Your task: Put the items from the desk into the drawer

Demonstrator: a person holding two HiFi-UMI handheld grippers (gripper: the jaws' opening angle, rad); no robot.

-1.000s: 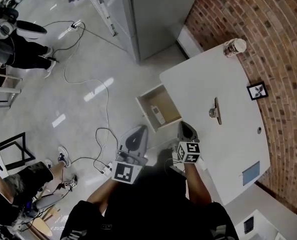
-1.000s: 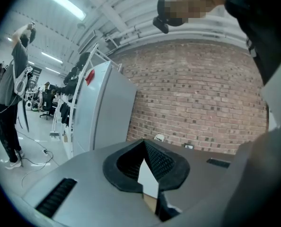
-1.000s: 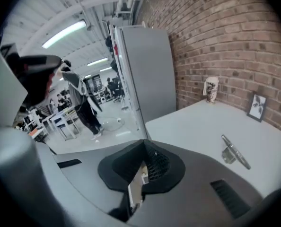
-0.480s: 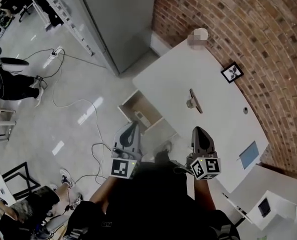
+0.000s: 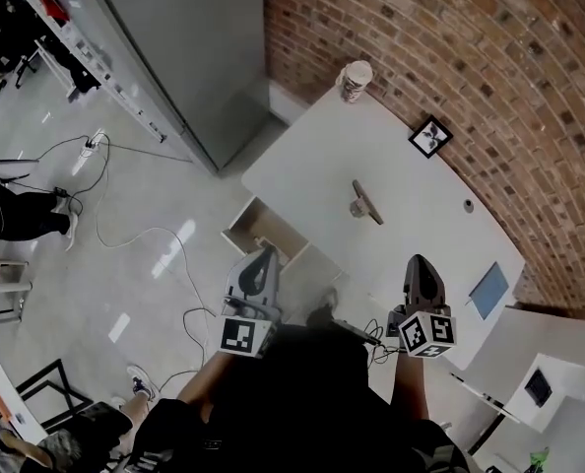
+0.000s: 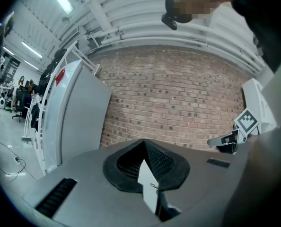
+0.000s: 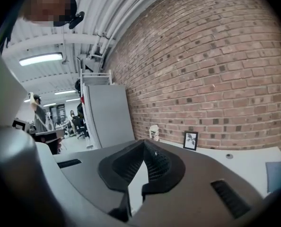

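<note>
A red brick wall (image 5: 489, 57) curves behind the long white worktop (image 5: 411, 225), and a tall grey metal cabinet (image 5: 174, 37) stands off the worktop's far left corner. A shallow tan drawer (image 5: 253, 223) is pulled open from the worktop's left edge, ready to receive things.

The left hand-held gripper (image 5: 263, 256) hangs off the worktop's left edge, just by the drawer. Its jaws are together with nothing between them. The right hand-held gripper (image 5: 418, 262) is over the worktop's near end, likewise closed and empty.

Several items remain on the worktop:
- A flat blue-grey card (image 5: 487, 290) lies at the near right edge.
- A slim brown stick-like tool with a metal fitting (image 5: 364, 202) is in the middle.
- A patterned paper cup (image 5: 355, 79) stands at the far corner.
- A small black-framed picture (image 5: 429, 136) stands along the wall-side edge.
- A tiny dark round object (image 5: 468, 205) also lies along the wall-side edge.

The step looks like a reach for the next item, probably the tool or the card. To do it well, the right jaws should open before they arrive. They should cross the tool's narrow width near its middle, so it lifts level. The card is flat and may need to be slid to the worktop's edge to get a jaw under it.
</note>
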